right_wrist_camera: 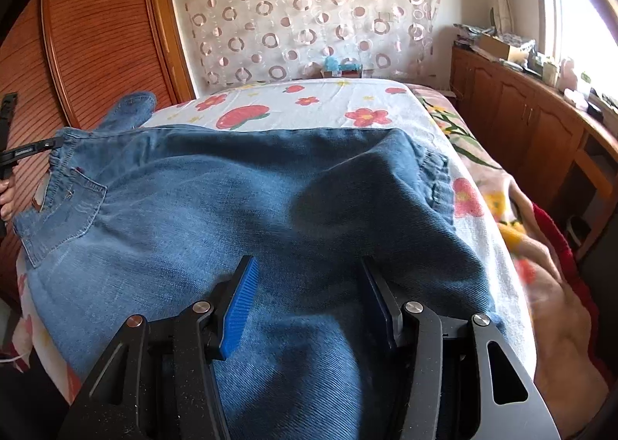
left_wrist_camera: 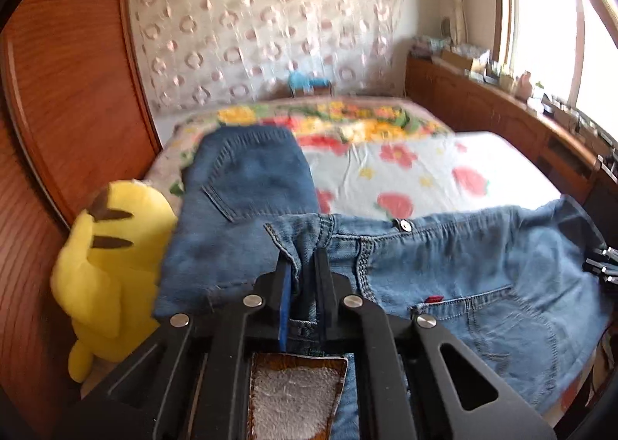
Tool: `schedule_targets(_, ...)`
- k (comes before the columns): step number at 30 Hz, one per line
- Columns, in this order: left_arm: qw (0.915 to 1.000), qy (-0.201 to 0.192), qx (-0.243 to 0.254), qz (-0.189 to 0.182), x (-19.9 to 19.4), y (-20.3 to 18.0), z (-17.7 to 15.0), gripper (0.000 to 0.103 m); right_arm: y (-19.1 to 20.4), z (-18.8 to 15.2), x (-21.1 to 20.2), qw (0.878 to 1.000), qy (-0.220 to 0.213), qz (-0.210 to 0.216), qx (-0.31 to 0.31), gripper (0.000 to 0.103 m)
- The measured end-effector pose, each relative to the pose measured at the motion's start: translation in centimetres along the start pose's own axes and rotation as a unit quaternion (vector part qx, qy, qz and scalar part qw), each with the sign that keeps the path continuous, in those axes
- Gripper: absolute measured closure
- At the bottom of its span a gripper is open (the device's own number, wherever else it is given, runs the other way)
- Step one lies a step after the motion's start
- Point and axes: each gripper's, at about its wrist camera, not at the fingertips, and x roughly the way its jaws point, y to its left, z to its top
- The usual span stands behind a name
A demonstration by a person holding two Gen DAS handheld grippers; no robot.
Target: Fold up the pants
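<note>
**Waistband pinched, one leg still loose**

The jeans point(right_wrist_camera: 239, 200) lay spread across the bed point(right_wrist_camera: 309, 100), waist end toward the left side and a leg trailing under the right gripper point(right_wrist_camera: 309, 301). The left gripper point(left_wrist_camera: 305, 266) was closed on a bunched fold of the waistband, near the belt loop and just left of the metal button point(left_wrist_camera: 404, 224). The right gripper stood half open over the denim, its pads straddling the leg without pinching it.

The risk, as I judged it, lay in the uneven hold. The left jaws had only a narrow gather of cloth, so a brisk lift could slip it free. With the right side ungripped, pulling from the waist alone would drag the leg askew and skew the fold. The yellow plush toy point(left_wrist_camera: 112, 266) sat touching the jeans' left edge and might be swept aside.
</note>
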Motion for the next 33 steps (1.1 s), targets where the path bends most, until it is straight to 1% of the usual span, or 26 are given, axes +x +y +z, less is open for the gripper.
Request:
schedule_targets(2,0.9997,-0.024,-0.011,0.002,-2.2,0.4,0.6,0.092,-0.3,0.1,-0.6,1.000,-0.006,-0.003,0.006,0.048)
schedule_targets(4,0.9994,-0.032,-0.008,0.012,-3.3,0.7,1.1,0.092,-0.6,0.1,-1.3,1.000,-0.014,-0.007,0.012,0.048)
schedule_targets(7,0.9990,-0.024,-0.009,0.037,-2.9,1.6,1.3,0.092,-1.3,0.0,-2.2,0.999,-0.021,-0.012,0.022,0.048)
schedule_targets(8,0.9991,-0.018,-0.012,0.037,-2.5,1.8,1.2,0.091,-1.6,-0.1,-2.4,0.999,-0.023,-0.014,0.025,0.048)
schedule_targets(11,0.9996,-0.002,-0.019,0.022,-1.3,1.9,0.2,0.091,-2.2,-0.5,-2.8,0.999,-0.023,-0.021,0.031,0.048)
schedule_targets(15,0.9996,0.000,-0.009,0.025,-1.3,1.0,-0.7,0.089,-2.9,-1.0,-2.8,0.999,-0.013,-0.030,0.036,0.048)
schedule_targets(17,0.9996,-0.007,-0.005,0.027,-1.8,0.7,-0.9,0.082,-3.1,-1.2,-2.9,0.999,-0.009,-0.037,0.038,0.048)
schedule_targets(18,0.9995,-0.012,-0.003,0.029,-2.1,0.5,-0.9,0.074,-3.4,-1.0,-3.1,0.998,-0.007,-0.038,0.040,0.048)
schedule_targets(19,0.9993,-0.020,0.000,0.030,-2.6,0.3,-0.9,0.063,-3.5,-1.0,-3.2,0.998,-0.007,-0.039,0.043,0.048)
schedule_targets(21,0.9990,-0.041,0.004,0.020,-3.7,-0.2,-0.9,0.050,-3.7,-1.0,-3.5,0.998,-0.006,-0.042,0.049,0.048)
schedule_targets(23,0.9987,-0.049,0.006,0.008,-4.4,-0.8,-0.8,0.038,-3.6,-0.9,-3.8,0.998,-0.006,-0.044,0.052,0.048)
schedule_targets(24,0.9987,-0.051,0.006,-0.001,-4.6,-1.2,-0.8,0.027,-3.5,-0.9,-3.9,0.998,-0.006,-0.045,0.054,0.048)
schedule_targets(25,0.9984,-0.054,0.007,-0.011,-4.9,-1.7,-0.8,0.022,-3.4,-0.9,-4.0,0.997,-0.006,-0.045,0.054,0.048)
schedule_targets(30,0.9974,-0.053,0.015,-0.045,-4.8,-4.6,-1.3,0.021,-3.3,-0.8,-4.5,0.997,-0.005,-0.050,0.050,0.048)
schedule_targets(33,0.9971,-0.046,0.024,-0.056,-4.3,-6.9,-1.9,0.021,-3.5,-1.0,-4.8,0.998,-0.005,-0.052,0.047,0.048)
